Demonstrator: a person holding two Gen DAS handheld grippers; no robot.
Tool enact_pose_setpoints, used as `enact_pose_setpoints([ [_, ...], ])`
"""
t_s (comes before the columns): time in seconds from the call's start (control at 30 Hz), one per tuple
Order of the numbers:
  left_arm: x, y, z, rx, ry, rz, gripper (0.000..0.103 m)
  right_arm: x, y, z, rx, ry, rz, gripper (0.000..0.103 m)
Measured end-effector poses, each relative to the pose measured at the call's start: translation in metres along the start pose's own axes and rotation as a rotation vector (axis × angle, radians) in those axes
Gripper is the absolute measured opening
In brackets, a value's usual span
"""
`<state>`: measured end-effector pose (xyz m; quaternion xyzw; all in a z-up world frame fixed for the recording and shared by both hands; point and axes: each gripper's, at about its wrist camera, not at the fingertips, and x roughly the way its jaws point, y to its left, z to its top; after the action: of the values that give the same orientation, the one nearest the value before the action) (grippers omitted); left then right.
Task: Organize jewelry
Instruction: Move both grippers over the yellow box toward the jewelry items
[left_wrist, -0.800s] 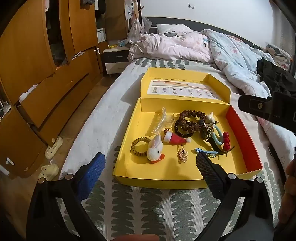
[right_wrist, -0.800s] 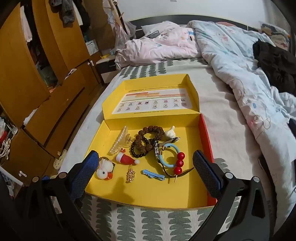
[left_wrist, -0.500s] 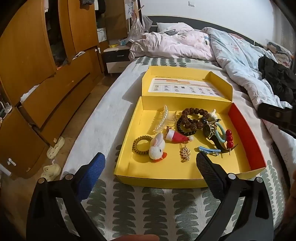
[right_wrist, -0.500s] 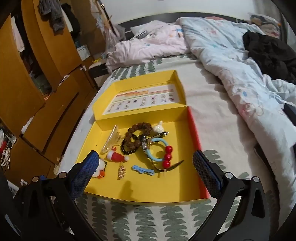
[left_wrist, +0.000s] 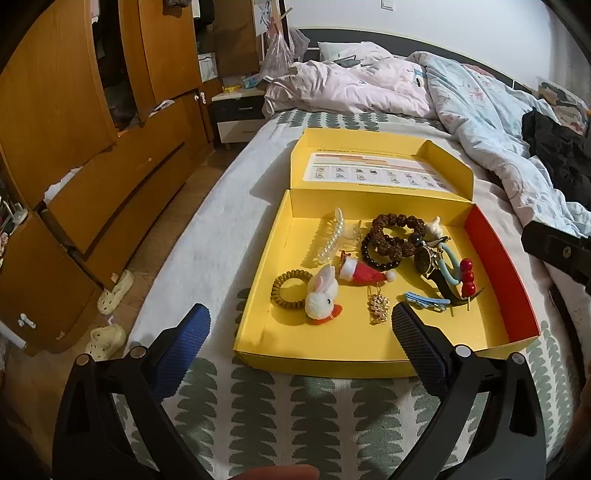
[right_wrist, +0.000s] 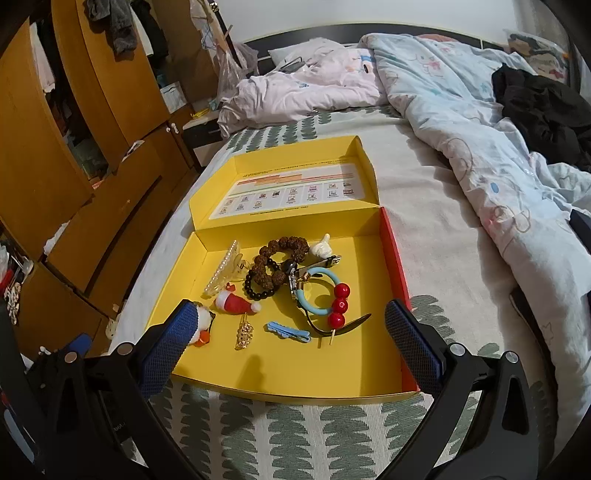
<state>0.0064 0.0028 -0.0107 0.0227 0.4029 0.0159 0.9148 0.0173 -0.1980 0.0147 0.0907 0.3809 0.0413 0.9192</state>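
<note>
An open yellow box (left_wrist: 332, 350) (right_wrist: 280, 369) lies on the bed. In it are a pearl hair claw (left_wrist: 332, 236), brown bead bracelets (left_wrist: 391, 236) (right_wrist: 280, 258), a Santa-hat clip (left_wrist: 360, 272) (right_wrist: 236, 302), a white rabbit hair tie (left_wrist: 321, 297), a gold clip (left_wrist: 377, 305) (right_wrist: 243, 330), a blue clip (left_wrist: 424, 302) (right_wrist: 288, 331) and a red-bead hairpin (left_wrist: 467, 282) (right_wrist: 338, 304). My left gripper (left_wrist: 301, 345) is open and empty before the box's near edge. My right gripper (right_wrist: 291, 343) is open and empty over the box's near part.
Rumpled quilts (left_wrist: 461, 96) and black clothing (right_wrist: 543, 107) lie at the far and right side of the bed. Wooden wardrobes (left_wrist: 74, 147) and a nightstand (left_wrist: 238, 114) stand left. Slippers (left_wrist: 114, 291) lie on the floor. The right gripper's body (left_wrist: 554, 251) shows at the left view's right edge.
Both grippers have shifted a little, staying open and empty. The box appears further left and nearer in the right wrist view. Nothing in the box has moved.
</note>
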Motion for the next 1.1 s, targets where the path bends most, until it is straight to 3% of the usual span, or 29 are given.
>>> enact_pose_setpoints([
  [0.47, 0.01, -0.004, 0.012, -0.001, 0.012, -0.016, 0.097, 0.019, 0.005, 0.015, -0.013, 0.047, 0.068, 0.1],
  [0.73, 0.03, 0.005, 0.022, -0.027, 0.05, -0.019, 0.097, 0.056, -0.003, 0.02, -0.038, 0.123, 0.097, 0.1],
  [1.1, 0.055, 0.017, 0.041, -0.045, 0.124, -0.156, 0.097, 0.098, -0.026, 0.005, -0.036, 0.214, 0.051, 0.078],
])
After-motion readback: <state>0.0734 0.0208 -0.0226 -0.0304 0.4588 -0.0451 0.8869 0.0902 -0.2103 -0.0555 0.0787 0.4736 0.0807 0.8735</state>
